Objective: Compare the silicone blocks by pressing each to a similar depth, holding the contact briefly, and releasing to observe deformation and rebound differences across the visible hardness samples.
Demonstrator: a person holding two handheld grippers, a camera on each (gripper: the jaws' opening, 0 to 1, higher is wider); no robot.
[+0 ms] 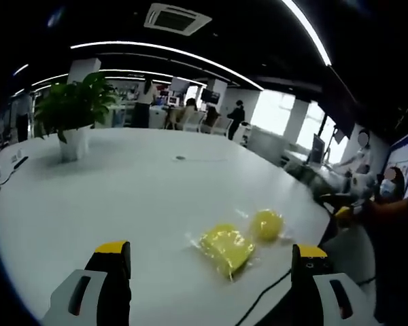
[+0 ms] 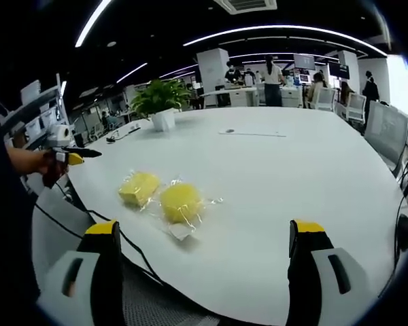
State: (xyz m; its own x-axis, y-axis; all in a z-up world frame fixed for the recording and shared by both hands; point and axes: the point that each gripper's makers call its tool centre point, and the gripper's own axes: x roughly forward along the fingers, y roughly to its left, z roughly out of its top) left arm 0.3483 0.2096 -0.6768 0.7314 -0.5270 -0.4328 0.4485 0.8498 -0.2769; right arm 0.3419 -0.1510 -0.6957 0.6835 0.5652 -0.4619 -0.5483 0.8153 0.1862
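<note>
Two yellow silicone blocks in clear plastic wrap lie side by side on the white table point(image 1: 122, 197) near its edge. In the left gripper view, the squarish block point(image 1: 226, 247) is nearer and the round block point(image 1: 267, 224) lies just beyond it. My left gripper point(image 1: 211, 248) is open, above the table and short of the blocks. In the right gripper view, the squarish block point(image 2: 139, 187) is left of the round block point(image 2: 180, 202). My right gripper point(image 2: 204, 229) is open, held off the table edge point(image 2: 272, 204) with nothing between its jaws. The left gripper point(image 2: 71, 156) shows at the far left in a hand.
A potted plant point(image 1: 73, 112) point(image 2: 160, 100) stands at the far side of the table. A black cable point(image 1: 262, 295) point(image 2: 132, 248) runs along the table edge near the blocks. Desks, chairs and people fill the office behind. A person point(image 1: 387, 224) stands at the right.
</note>
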